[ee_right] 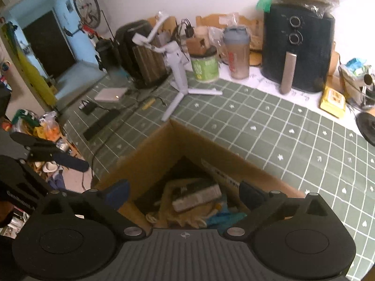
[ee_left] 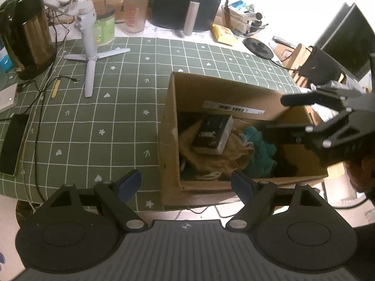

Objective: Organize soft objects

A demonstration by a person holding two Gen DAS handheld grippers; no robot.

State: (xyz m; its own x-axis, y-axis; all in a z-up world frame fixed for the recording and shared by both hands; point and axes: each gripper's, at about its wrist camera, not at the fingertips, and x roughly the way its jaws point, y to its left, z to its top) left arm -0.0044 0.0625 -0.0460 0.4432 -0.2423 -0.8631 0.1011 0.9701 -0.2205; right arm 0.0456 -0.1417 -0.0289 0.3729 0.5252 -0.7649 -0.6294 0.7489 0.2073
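Your left hand-held gripper (ee_left: 185, 182) hangs over the near edge of the open brown cardboard box (ee_left: 171, 126), blue-padded fingers spread wide, nothing between them. Your right hand-held gripper (ee_right: 184, 193) hangs over the same box from the other side, jaws wide and empty; no pad touches anything. The soft things sit inside the box: a crumpled tan burlap drawstring pouch (ee_left: 220, 161), and beside it a teal fluffy knitted piece (ee_left: 260, 149), with a loop of white cord (ee_left: 212, 176) near the front wall. A small dark rectangular carton with a pale edge (ee_left: 213, 133) lies tilted on top of the pouch. The box stands at the front edge of the tabletop, on a green grid-patterned cloth (ee_left: 121, 107). Risks, as judged from here: the two grippers are near each other over a narrow opening, so reaching in together may knock fingers or catch the box wall. Pulling the pouch from under the carton would likely tip the carton onto the teal piece. The cord may snag a finger and drag the pouch along. A push on the near wall may shove the box, since it sits so close to the tabletop's edge. The deeper, shadowed corner of the box is too dark to read.
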